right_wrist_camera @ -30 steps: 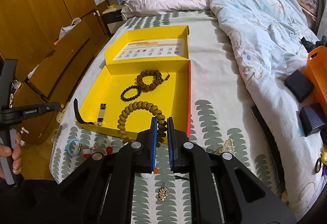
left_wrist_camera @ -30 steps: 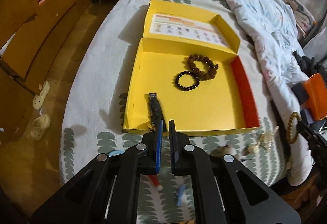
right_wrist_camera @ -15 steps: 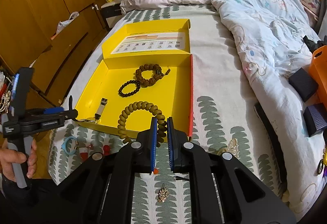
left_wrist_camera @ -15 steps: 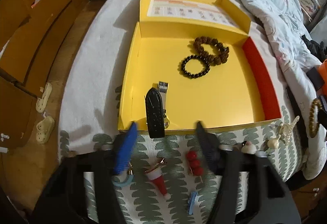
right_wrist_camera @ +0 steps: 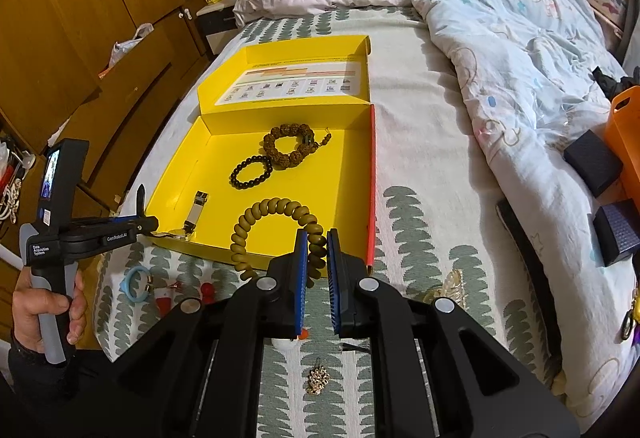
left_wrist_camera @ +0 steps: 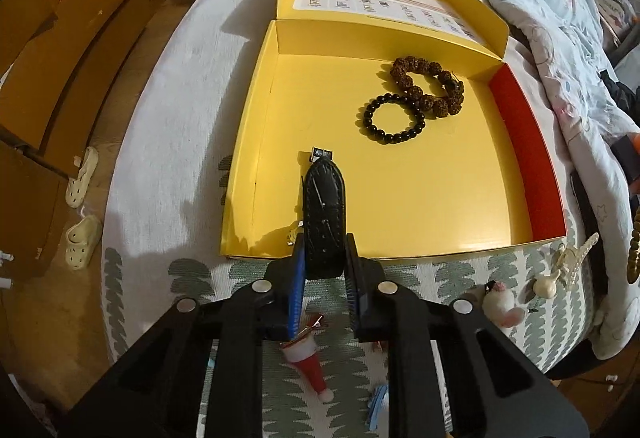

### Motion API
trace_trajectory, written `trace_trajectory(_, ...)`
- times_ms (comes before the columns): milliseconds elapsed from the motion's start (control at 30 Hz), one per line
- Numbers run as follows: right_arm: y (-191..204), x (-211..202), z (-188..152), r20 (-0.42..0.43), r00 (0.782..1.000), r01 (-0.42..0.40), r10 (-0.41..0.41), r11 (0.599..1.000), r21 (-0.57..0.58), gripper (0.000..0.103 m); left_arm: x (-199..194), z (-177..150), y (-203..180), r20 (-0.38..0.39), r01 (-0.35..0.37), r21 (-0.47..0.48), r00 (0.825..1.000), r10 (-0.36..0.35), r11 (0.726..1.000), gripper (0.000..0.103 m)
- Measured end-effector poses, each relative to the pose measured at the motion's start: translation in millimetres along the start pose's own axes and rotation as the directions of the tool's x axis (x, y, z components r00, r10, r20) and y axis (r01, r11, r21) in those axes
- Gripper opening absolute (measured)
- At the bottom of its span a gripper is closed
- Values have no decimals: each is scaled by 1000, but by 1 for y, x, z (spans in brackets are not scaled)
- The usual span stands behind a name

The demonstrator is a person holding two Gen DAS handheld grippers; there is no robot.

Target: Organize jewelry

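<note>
Jewelry box (left_wrist_camera: 400, 206) holds two bead bracelets; left hand-held gripper (left_wrist_camera: 325, 258) closing around watch strap (left_wrist_camera: 324, 214); right pinching olive bracelet (right_wrist_camera: 276, 210)

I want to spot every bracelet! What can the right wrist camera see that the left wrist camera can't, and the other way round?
Only the right wrist view shows the olive coiled bracelet gripped in the right gripper, and the light blue ring.

Only the left wrist view shows the watch's black strap up close between the left gripper's closing jaws, and the white plush clip.

Both show the yellow box, the black bead bracelet and the brown bead bracelet.
</note>
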State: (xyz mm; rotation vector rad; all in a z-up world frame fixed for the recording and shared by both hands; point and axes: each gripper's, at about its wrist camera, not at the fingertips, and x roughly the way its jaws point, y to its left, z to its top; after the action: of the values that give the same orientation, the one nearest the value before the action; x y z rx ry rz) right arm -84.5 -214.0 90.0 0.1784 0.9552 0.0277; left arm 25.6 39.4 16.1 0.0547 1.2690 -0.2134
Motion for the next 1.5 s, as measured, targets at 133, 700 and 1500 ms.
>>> trace_trajectory(133, -4, -2, 0, 7, 1000, -1, 1, 1000, 8, 10, -9, 4, 1, 23, 11, -5, 1000, -11, 1000, 18)
trace_trajectory(700, -14, -22, 0, 36, 999, -12, 11, 999, 34, 10, -108, 20, 5, 173, 28, -3, 985, -27, 1000, 18)
trace_trajectory(1500, -101, -42, -79, -6, 998, 69, -70, 981, 183, 10, -112, -118, 28, 120, 26, 29, 992, -29, 999, 18)
